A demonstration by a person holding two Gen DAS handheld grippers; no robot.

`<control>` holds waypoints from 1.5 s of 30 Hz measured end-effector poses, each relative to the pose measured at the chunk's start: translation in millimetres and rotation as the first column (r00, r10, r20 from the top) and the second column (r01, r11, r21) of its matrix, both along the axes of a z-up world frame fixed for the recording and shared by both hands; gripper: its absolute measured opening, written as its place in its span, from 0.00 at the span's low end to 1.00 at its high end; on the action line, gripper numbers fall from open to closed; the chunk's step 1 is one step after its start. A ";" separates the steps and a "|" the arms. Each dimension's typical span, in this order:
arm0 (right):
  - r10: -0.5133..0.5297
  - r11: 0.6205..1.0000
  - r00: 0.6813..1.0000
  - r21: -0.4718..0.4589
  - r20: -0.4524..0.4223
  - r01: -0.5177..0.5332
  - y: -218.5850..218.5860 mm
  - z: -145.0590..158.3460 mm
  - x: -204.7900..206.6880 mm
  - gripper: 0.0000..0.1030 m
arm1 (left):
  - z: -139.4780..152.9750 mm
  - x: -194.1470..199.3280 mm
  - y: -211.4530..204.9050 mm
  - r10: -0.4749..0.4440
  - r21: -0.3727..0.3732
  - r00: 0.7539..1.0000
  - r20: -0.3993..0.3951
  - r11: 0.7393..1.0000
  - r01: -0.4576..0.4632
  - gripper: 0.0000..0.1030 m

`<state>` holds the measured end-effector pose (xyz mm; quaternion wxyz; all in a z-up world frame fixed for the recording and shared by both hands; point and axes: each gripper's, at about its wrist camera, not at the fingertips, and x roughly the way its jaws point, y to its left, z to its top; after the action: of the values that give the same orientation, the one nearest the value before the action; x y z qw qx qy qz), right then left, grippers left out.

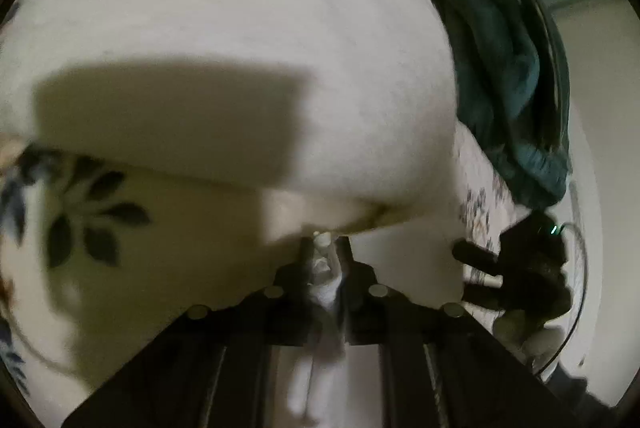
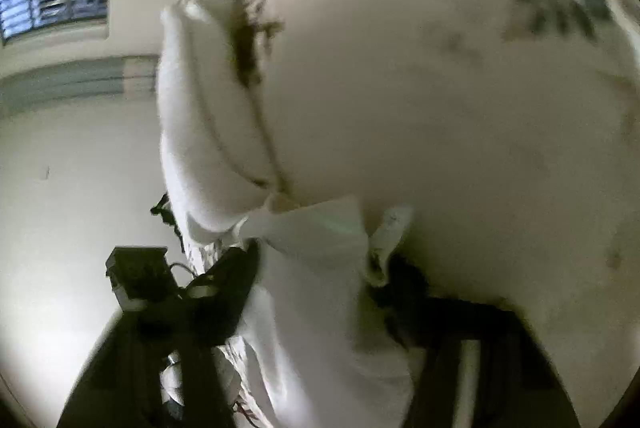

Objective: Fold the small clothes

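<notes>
Floral bedsheet [image 1: 80,228] fills the lower left of the left view; the left tool [image 1: 324,248] is clamped on the white garment [image 1: 240,28] edge, which spreads above. Right view: the right tool [image 2: 316,264] pinches that cloth at lower centre.

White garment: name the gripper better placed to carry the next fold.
Left, probably. The left gripper is shut on the near edge of the white garment, which lies flat ahead of it. The right gripper has cloth bunched over its fingers, and its grip is unclear.
</notes>
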<state>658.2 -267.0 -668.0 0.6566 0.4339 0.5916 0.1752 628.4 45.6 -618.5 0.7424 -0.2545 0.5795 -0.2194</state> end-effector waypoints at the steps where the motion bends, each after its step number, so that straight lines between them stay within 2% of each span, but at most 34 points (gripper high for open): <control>1: 0.011 1.000 1.000 -0.008 0.001 -0.011 2.2 0.8 -0.4 0.11 | 4.0 -2.6 -1.9 -0.010 0.014 1.000 0.023 1.000 0.009 0.08; 4: 0.022 0.998 0.999 -0.059 0.024 -0.020 10.4 13.0 -3.3 0.05 | 14.6 -9.6 -0.7 -0.012 0.023 0.998 0.056 1.000 0.010 0.08; 6: 0.021 0.997 0.999 -0.072 0.039 -0.019 16.5 22.6 -4.0 0.04 | 24.6 -12.8 1.6 -0.009 0.015 0.997 0.074 1.000 0.007 0.08; 13: 0.039 0.998 0.990 -0.051 0.134 -0.032 12.2 73.3 -48.0 0.04 | 76.7 -42.6 9.1 -0.002 -0.002 0.990 0.142 1.000 0.002 0.08; 16: 0.062 0.997 0.984 -0.050 0.167 -0.054 16.9 98.3 -80.4 0.04 | 100.5 -68.8 17.5 0.004 -0.016 0.987 0.160 1.000 -0.001 0.08; 20: 0.112 0.993 0.978 -0.055 0.174 -0.104 23.0 121.2 -141.4 0.04 | 123.8 -123.1 21.6 -0.003 -0.032 0.987 0.158 0.999 0.008 0.09; 23: 0.165 0.985 0.980 -0.063 0.111 -0.159 24.5 119.8 -193.6 0.11 | 130.4 -172.5 23.5 -0.024 -0.037 0.994 0.104 0.999 0.028 0.20; 24: 0.184 0.982 0.979 -0.062 0.085 -0.179 24.9 116.6 -208.7 0.16 | 128.9 -192.7 29.3 -0.021 -0.032 0.996 0.081 0.999 0.023 0.34; 25: 0.209 0.976 0.977 -0.068 0.050 -0.206 25.0 111.9 -226.7 0.35 | 127.9 -209.8 33.3 -0.014 -0.027 0.998 0.060 1.000 0.015 0.51; 26: 0.240 0.967 0.971 -0.088 -0.004 -0.239 25.0 103.5 -249.0 0.52 | 124.2 -232.8 40.8 -0.002 -0.020 1.000 0.031 1.000 0.003 0.57; 27: 0.249 0.963 0.968 -0.093 -0.033 -0.251 23.1 99.3 -262.5 0.56 | 120.0 -247.6 46.8 0.007 -0.012 1.000 0.007 1.000 -0.007 0.60; 29: 0.264 0.960 0.959 -0.065 -0.101 -0.271 18.3 86.5 -292.8 0.57 | 106.2 -275.2 59.9 0.046 0.019 0.997 -0.064 0.999 -0.045 0.60; 32: 0.218 0.972 0.965 -0.055 -0.142 -0.228 4.2 76.0 -320.4 0.57 | 88.5 -292.5 70.4 0.110 0.056 0.986 -0.129 0.993 -0.104 0.60; 34: 0.144 0.988 0.979 -0.036 -0.142 -0.151 -5.2 71.9 -326.3 0.57 | 84.8 -290.8 69.8 0.131 0.051 0.983 -0.129 0.991 -0.125 0.60; 37: 0.071 0.997 0.991 0.020 -0.116 -0.069 -5.4 66.9 -321.1 0.57 | 82.5 -280.0 58.0 0.147 0.043 0.986 -0.083 0.989 -0.144 0.60; 39: 0.028 0.999 0.995 0.026 -0.091 -0.026 -0.6 62.9 -312.5 0.57 | 72.9 -267.5 44.7 0.145 0.076 0.987 -0.066 0.987 -0.140 0.60; 40: 0.025 1.000 0.995 0.019 -0.096 -0.023 4.1 57.9 -308.9 0.57 | 63.6 -262.2 39.4 0.133 0.093 0.989 -0.072 0.988 -0.126 0.60; 42: 0.039 0.998 0.991 -0.040 -0.127 -0.044 15.5 42.7 -305.1 0.57 | 35.2 -254.9 29.5 0.116 0.176 0.986 -0.116 0.980 -0.094 0.60; 43: 0.059 0.993 0.984 -0.091 -0.171 -0.075 20.9 32.6 -305.8 0.57 | 20.1 -253.8 25.2 0.102 0.194 0.984 -0.144 0.978 -0.074 0.60; 45: 0.084 0.990 0.967 -0.087 -0.239 -0.108 26.5 15.2 -313.0 0.57 | 9.8 -256.6 23.8 0.099 0.201 0.980 -0.172 0.977 -0.064 0.60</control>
<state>345.2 -240.5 -652.8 0.5936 0.3892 0.6933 0.1246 371.7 69.4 -608.7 0.7165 -0.2230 0.6523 -0.1068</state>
